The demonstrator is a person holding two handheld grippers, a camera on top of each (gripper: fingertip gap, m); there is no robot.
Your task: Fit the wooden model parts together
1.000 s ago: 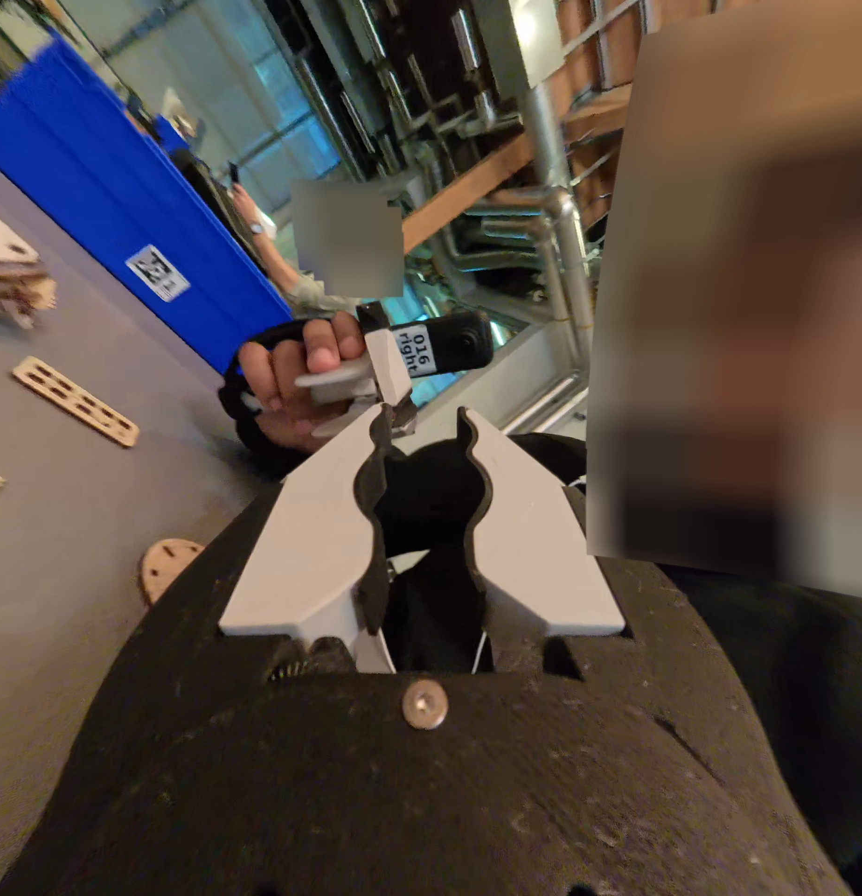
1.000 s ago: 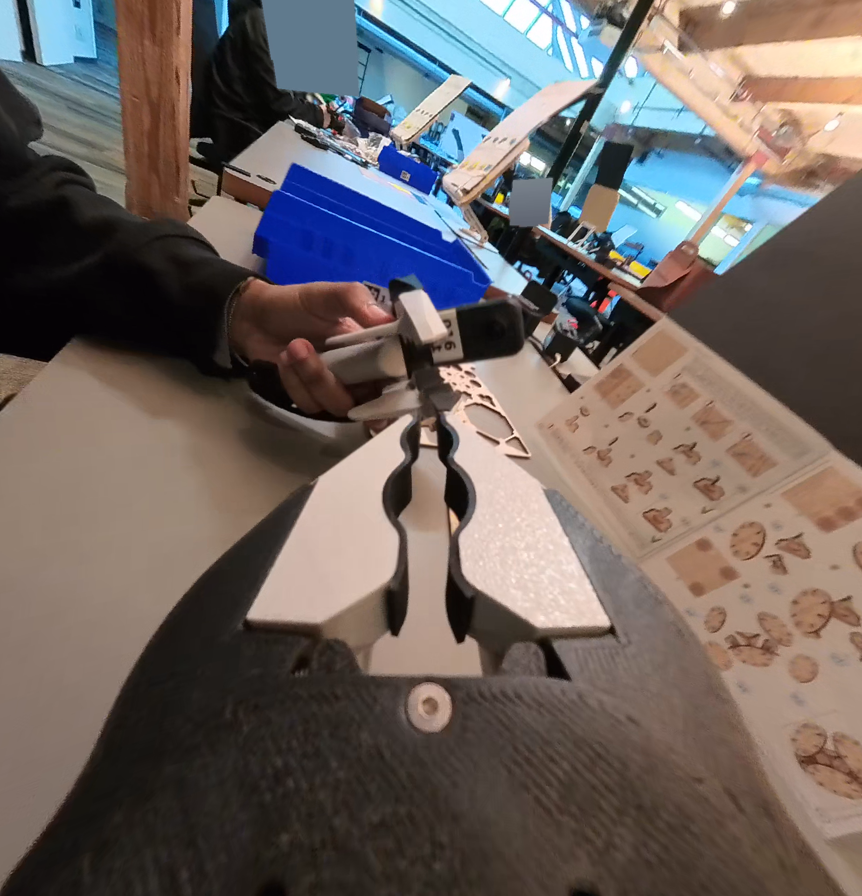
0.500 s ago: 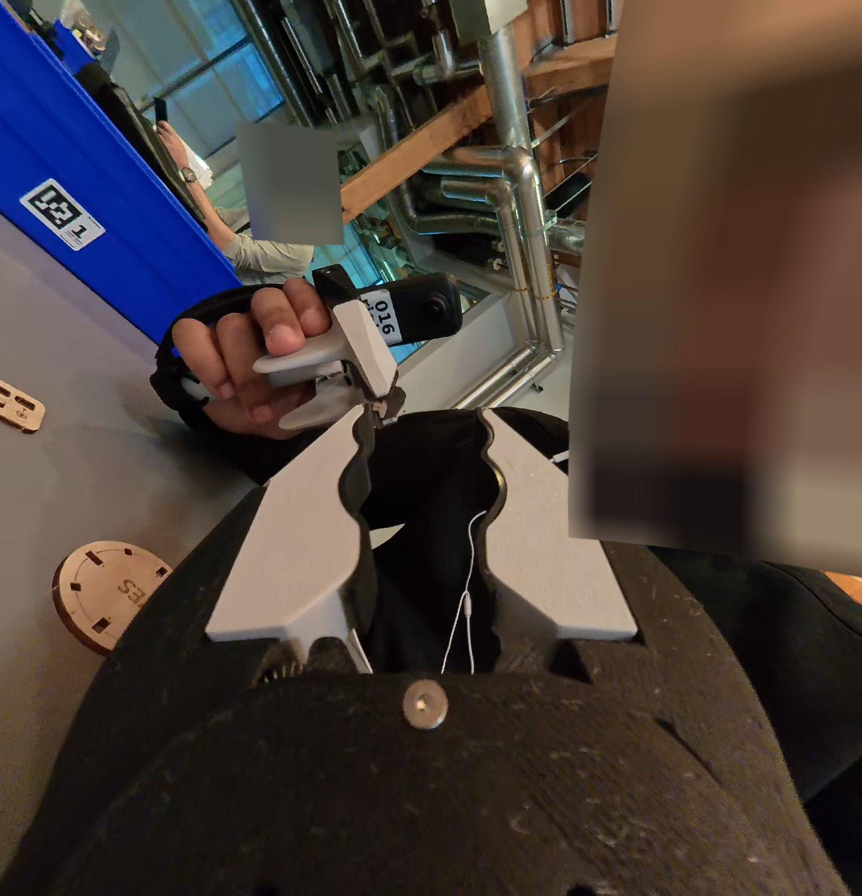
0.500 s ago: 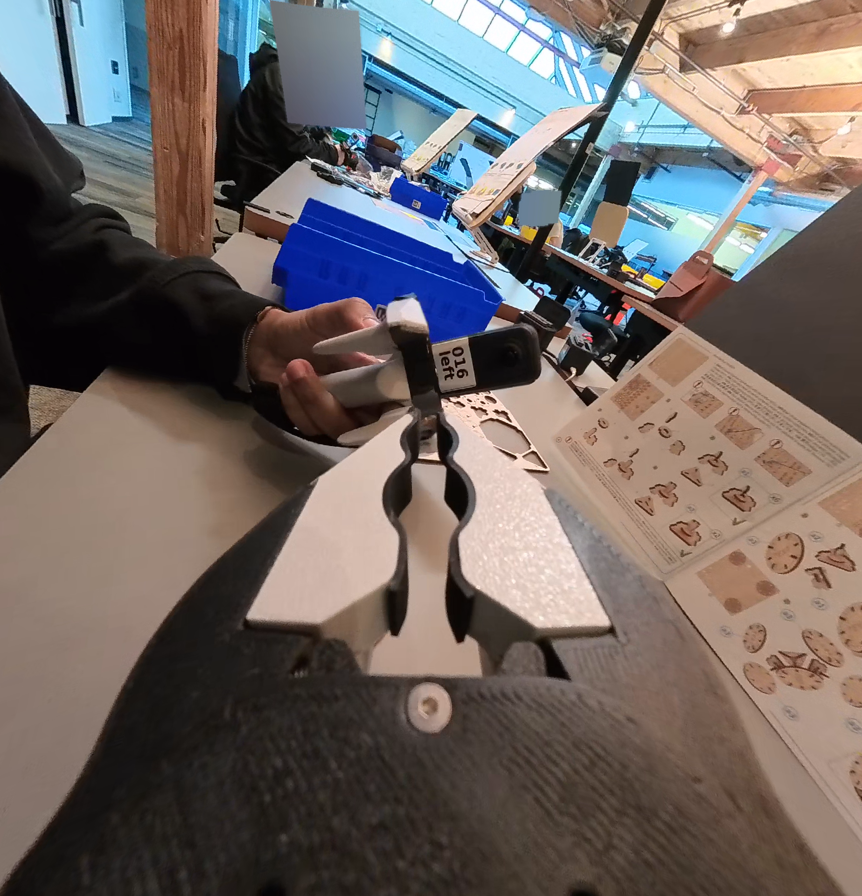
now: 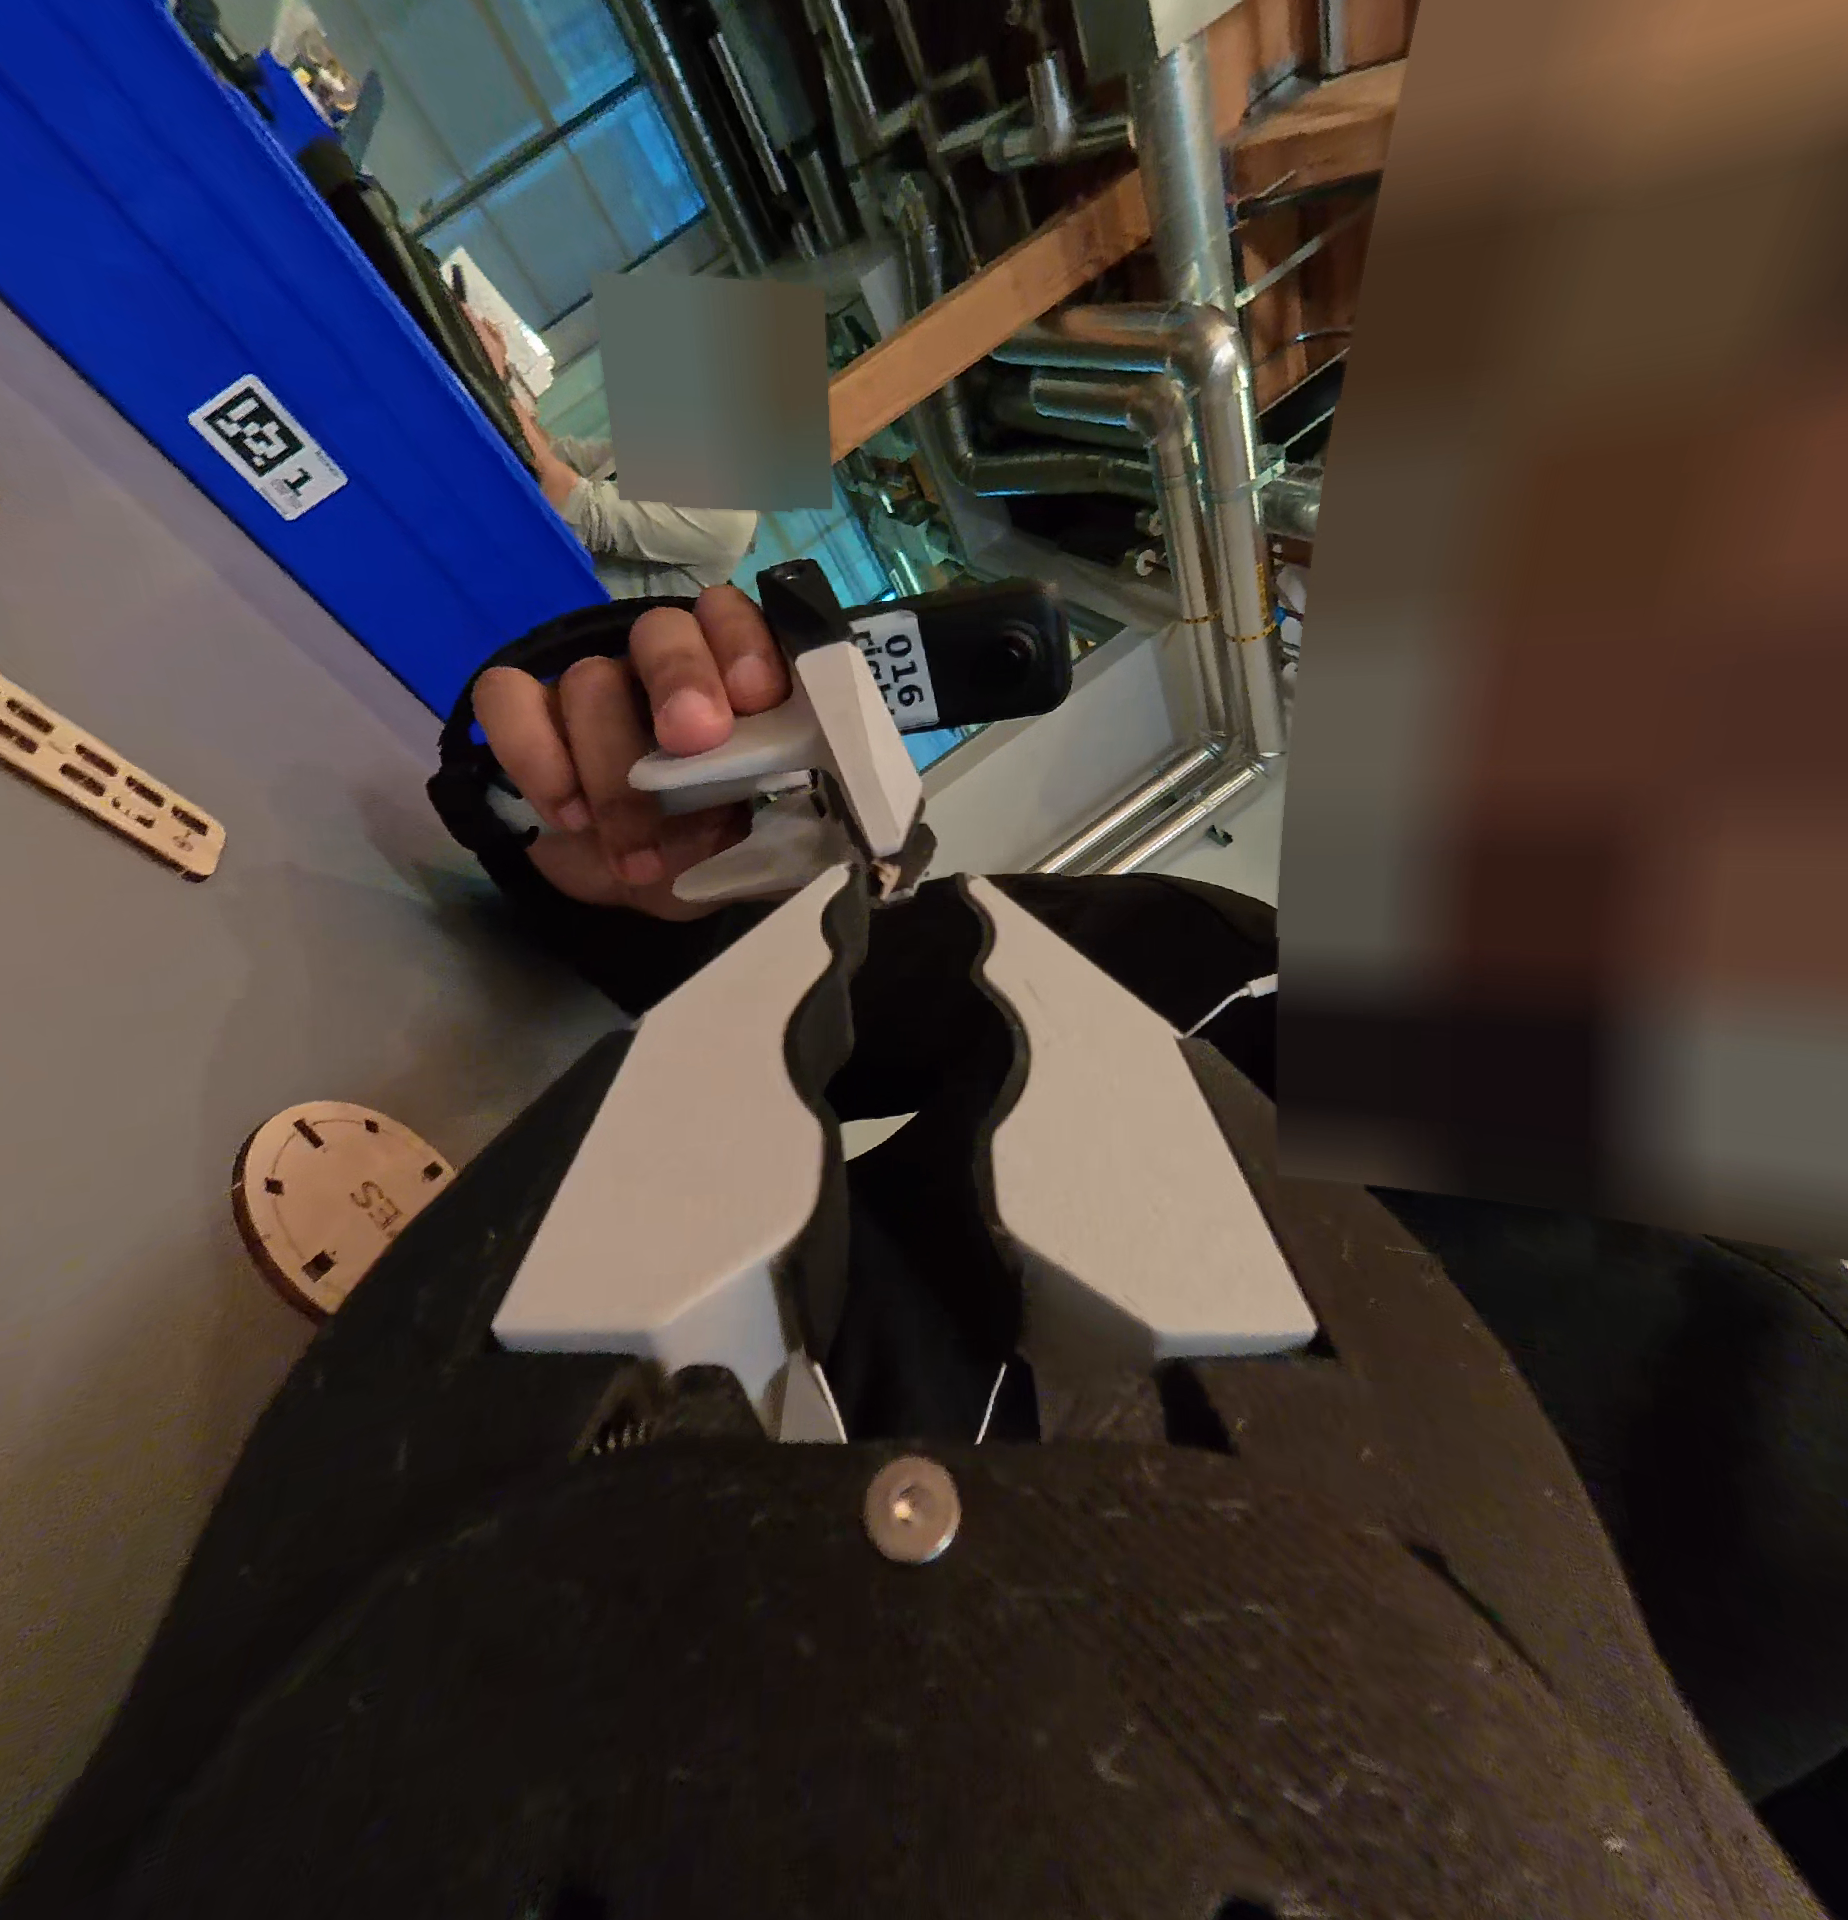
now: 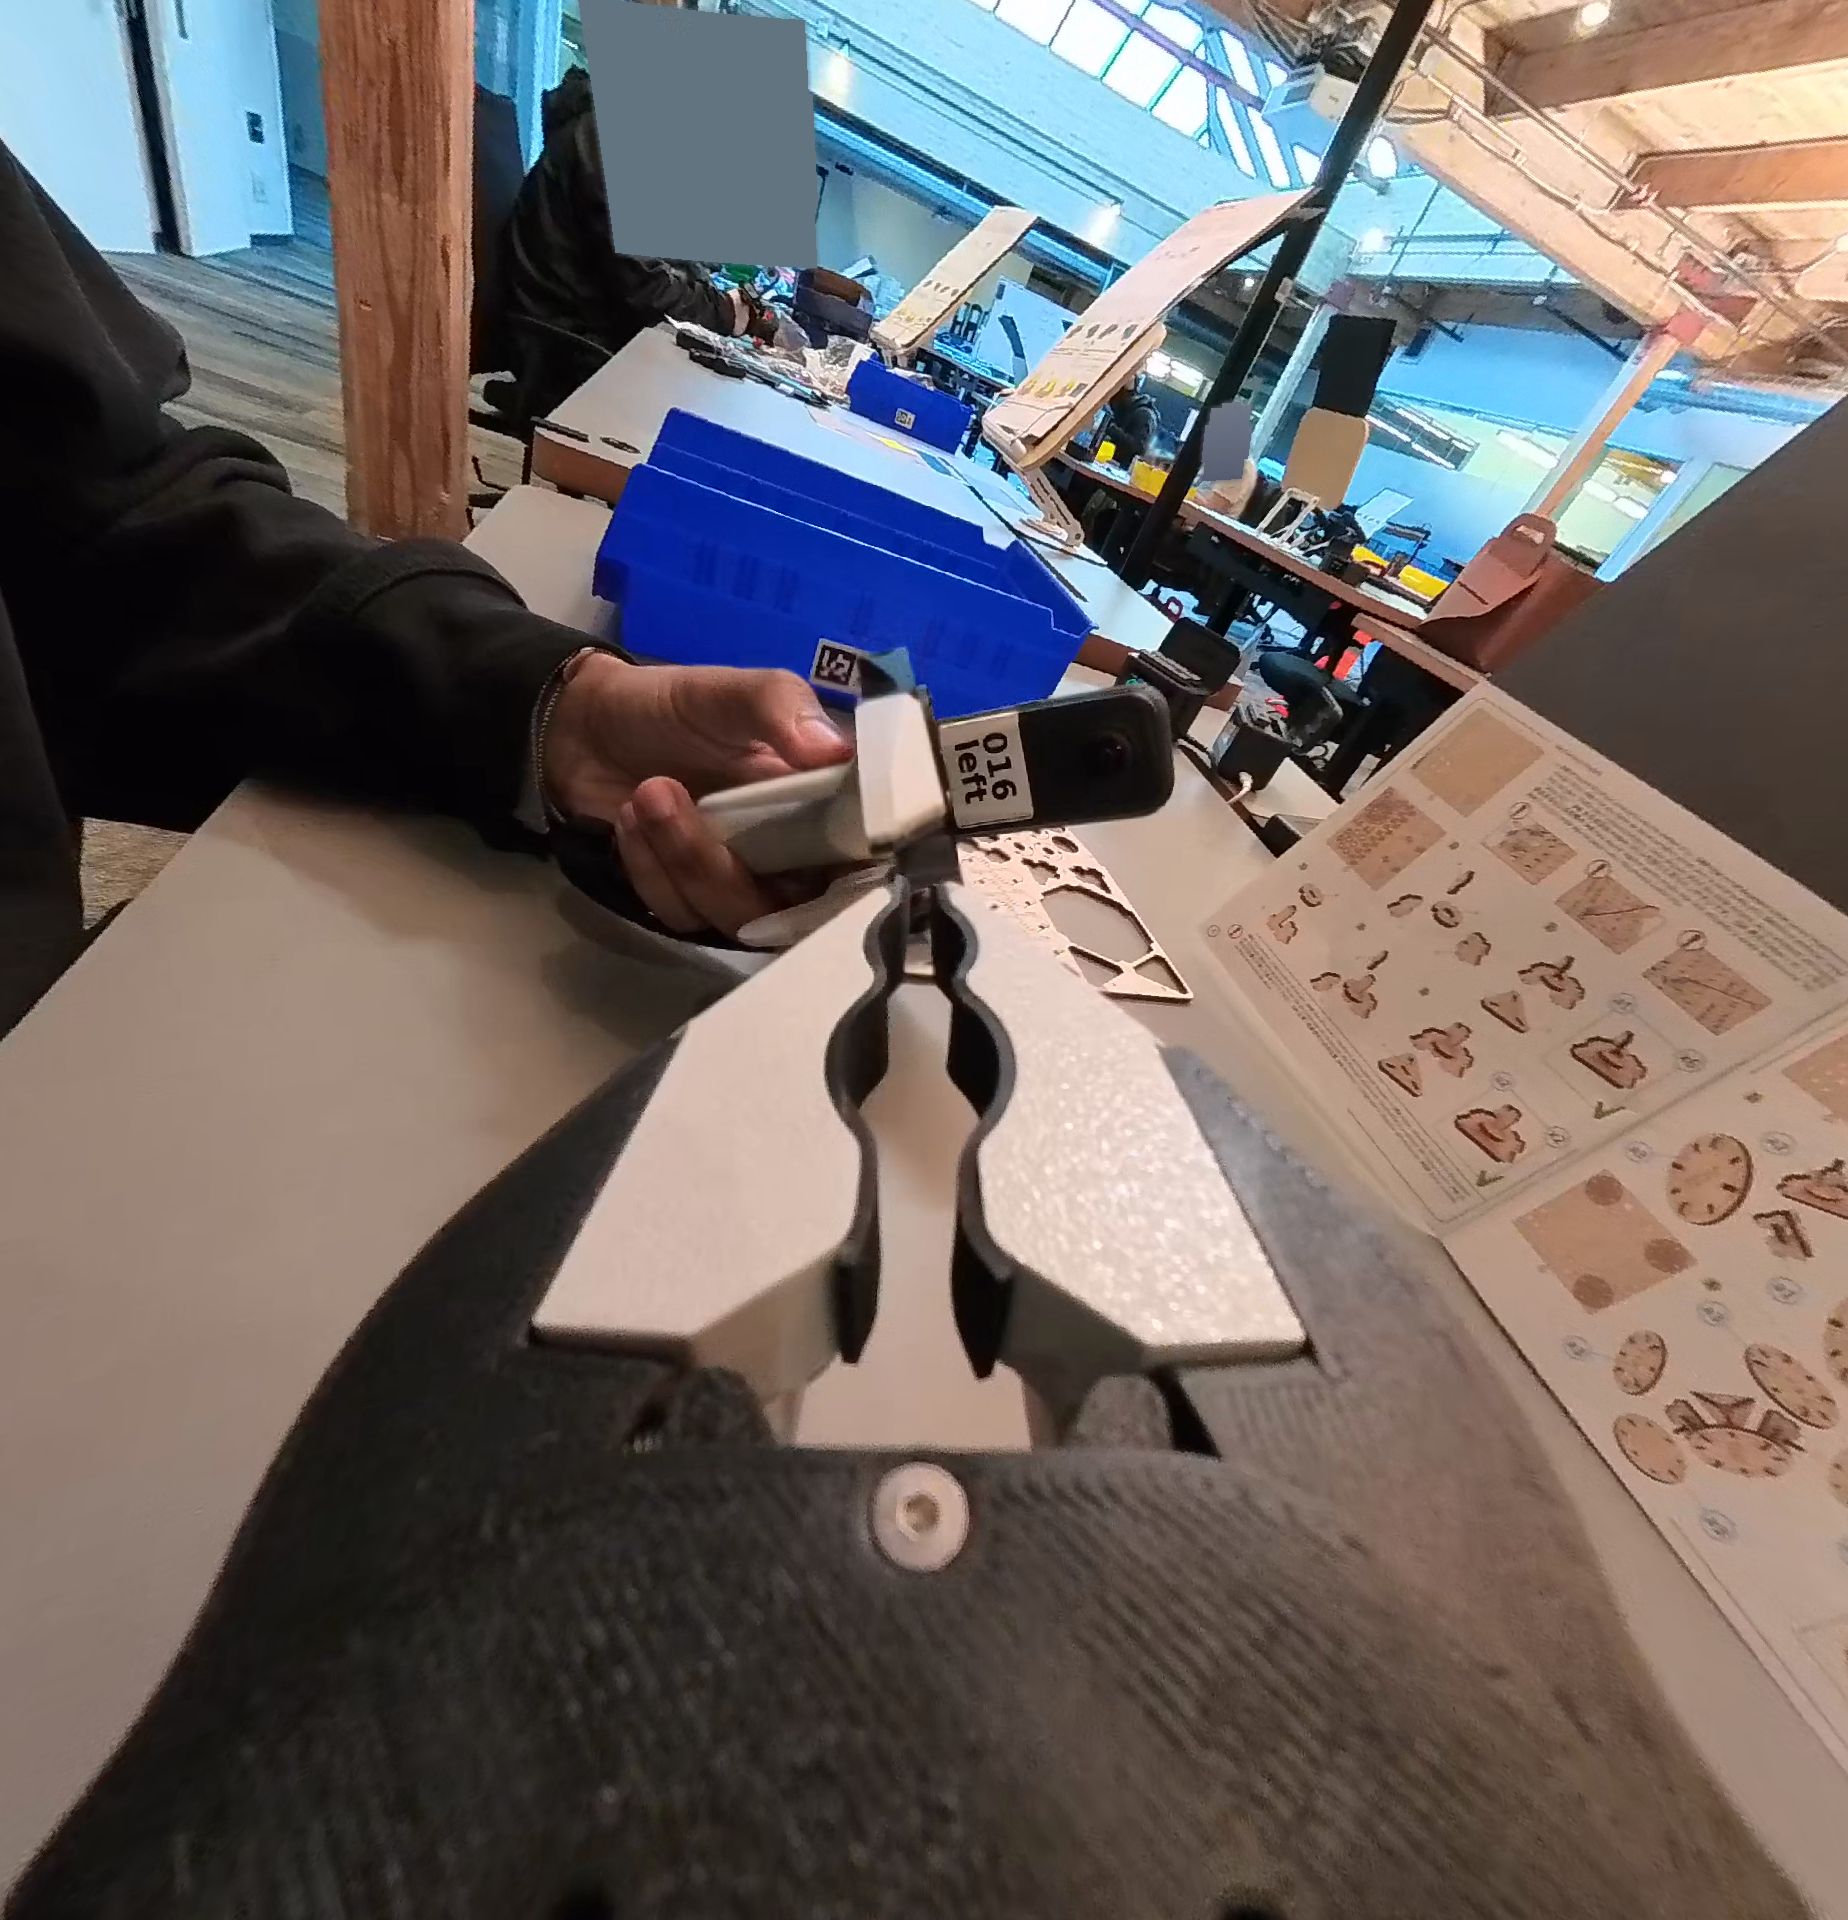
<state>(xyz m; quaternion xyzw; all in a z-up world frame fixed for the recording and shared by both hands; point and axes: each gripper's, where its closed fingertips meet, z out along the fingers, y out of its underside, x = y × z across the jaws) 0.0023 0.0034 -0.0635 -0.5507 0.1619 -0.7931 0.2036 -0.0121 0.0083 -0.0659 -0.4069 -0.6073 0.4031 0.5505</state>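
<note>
In the left wrist view my left gripper [image 5: 909, 888] is open, and its white fingers [image 5: 712, 1101] stand apart with dark cloth behind the gap. My right gripper [image 5: 892, 868] comes in from the upper left, held by a hand [image 5: 608, 769]. It is shut on a small tan wooden piece [image 5: 882, 883], which lies just inside my left fingertip and apart from the other finger. In the right wrist view my right gripper [image 6: 915, 909] has its pads nearly together, and the left gripper [image 6: 925, 857] meets it tip to tip.
A grey table [image 5: 172, 987] carries a round wooden disc [image 5: 328, 1205] and a slotted wooden strip [image 5: 78, 769]. A blue bin [image 6: 795, 582] stands behind. A cut-out wooden sheet [image 6: 1086, 925] and printed instruction sheets [image 6: 1522, 987] lie at the right. A wooden post [image 6: 395, 260] stands at the back. The grippers are tip to tip, or close to it.
My left jaws spread wider, then narrowed around the right gripper's tip. The right gripper stayed shut on the small piece. Both grippers shifted slightly and stay tip to tip.
</note>
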